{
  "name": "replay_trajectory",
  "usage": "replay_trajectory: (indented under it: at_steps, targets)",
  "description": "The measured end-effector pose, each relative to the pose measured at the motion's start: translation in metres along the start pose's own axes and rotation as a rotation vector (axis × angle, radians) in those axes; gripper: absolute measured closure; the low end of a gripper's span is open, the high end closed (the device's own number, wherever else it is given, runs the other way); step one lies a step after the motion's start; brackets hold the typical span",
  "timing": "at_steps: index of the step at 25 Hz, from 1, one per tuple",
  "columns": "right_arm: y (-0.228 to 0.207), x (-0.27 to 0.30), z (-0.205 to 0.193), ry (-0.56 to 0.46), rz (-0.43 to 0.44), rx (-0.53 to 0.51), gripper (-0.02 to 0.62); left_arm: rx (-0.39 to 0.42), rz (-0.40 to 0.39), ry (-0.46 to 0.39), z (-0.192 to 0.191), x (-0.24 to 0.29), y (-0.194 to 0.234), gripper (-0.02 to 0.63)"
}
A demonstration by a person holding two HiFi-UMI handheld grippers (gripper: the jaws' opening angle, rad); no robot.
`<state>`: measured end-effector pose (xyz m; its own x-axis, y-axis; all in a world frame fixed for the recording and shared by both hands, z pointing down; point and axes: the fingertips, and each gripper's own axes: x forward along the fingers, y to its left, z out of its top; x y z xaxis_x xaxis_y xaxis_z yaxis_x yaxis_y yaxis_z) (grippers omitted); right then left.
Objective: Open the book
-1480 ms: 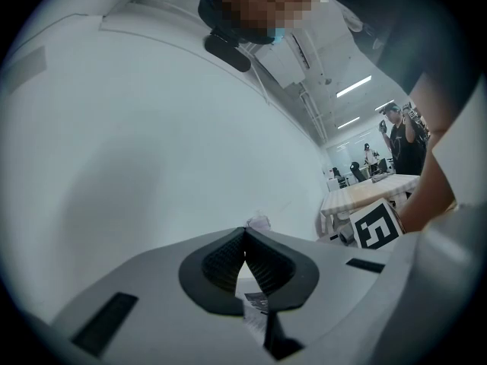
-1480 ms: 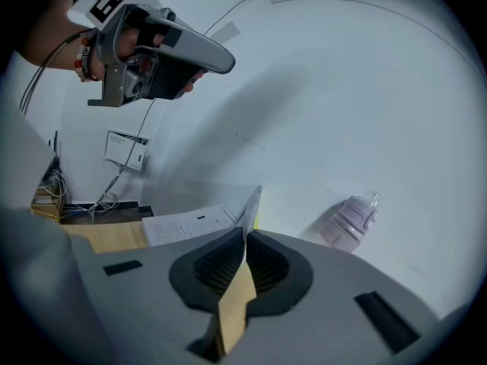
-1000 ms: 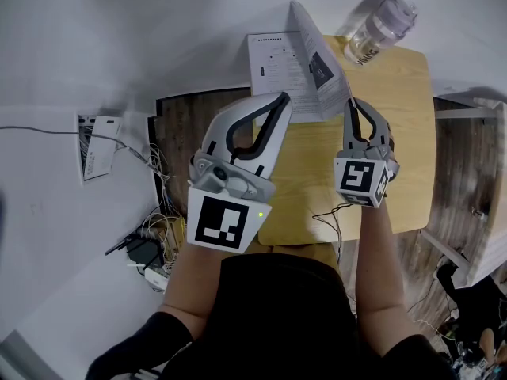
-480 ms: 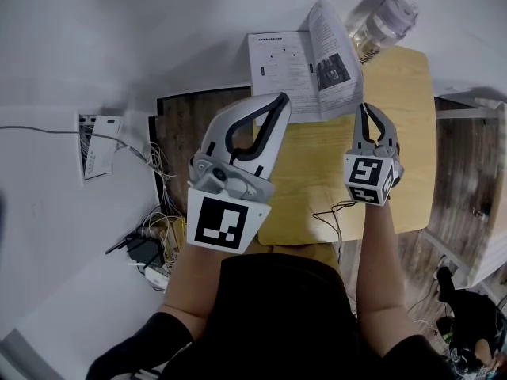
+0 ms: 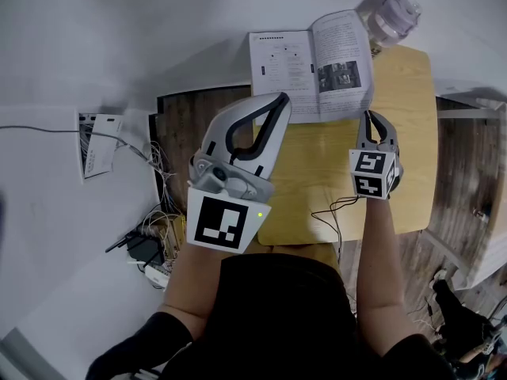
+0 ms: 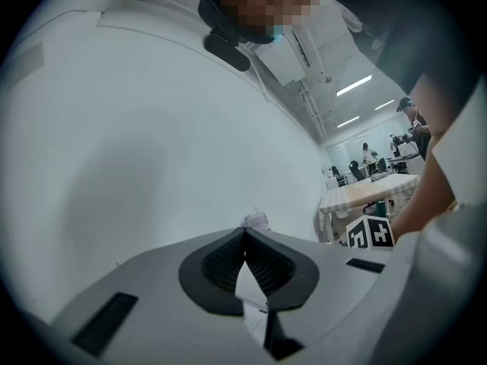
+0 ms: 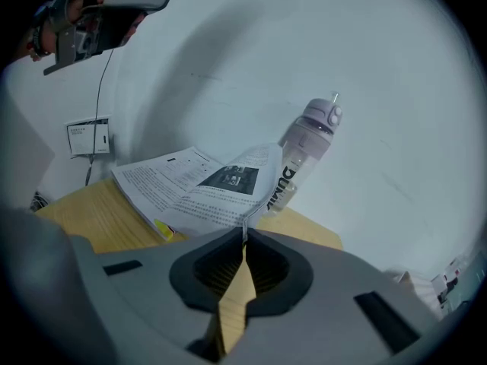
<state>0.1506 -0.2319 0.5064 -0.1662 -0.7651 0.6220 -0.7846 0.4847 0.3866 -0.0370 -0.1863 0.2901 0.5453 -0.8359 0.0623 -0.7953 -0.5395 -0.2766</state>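
The right gripper (image 5: pixel 369 117) has its jaws pinched on the corner of a page (image 5: pixel 342 62) of the open book (image 5: pixel 283 74) on the desk (image 5: pixel 400 141), while the left gripper (image 5: pixel 283 98) has its jaws closed and empty

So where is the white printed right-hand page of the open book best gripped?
By its near right corner, from the person's side: the right-hand page arches up off the wooden table, so that thin edge is free. The right gripper is shut on it there.
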Motion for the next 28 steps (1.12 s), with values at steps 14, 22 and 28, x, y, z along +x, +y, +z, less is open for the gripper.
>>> replay_trajectory:
  at_steps: [14,22,28]
  targets:
    - [0.013,-0.005,-0.026,0.045,0.042,0.044,0.562,0.0,0.005,0.014,-0.005,-0.006,0.004,0.595]
    - [0.027,-0.024,-0.03,0.035,0.052,0.083,0.562,-0.005,-0.005,0.025,-0.012,-0.017,0.005,0.595]
    - [0.033,-0.039,-0.036,0.025,0.062,0.122,0.561,0.001,-0.013,0.032,-0.014,-0.021,0.004,0.595]
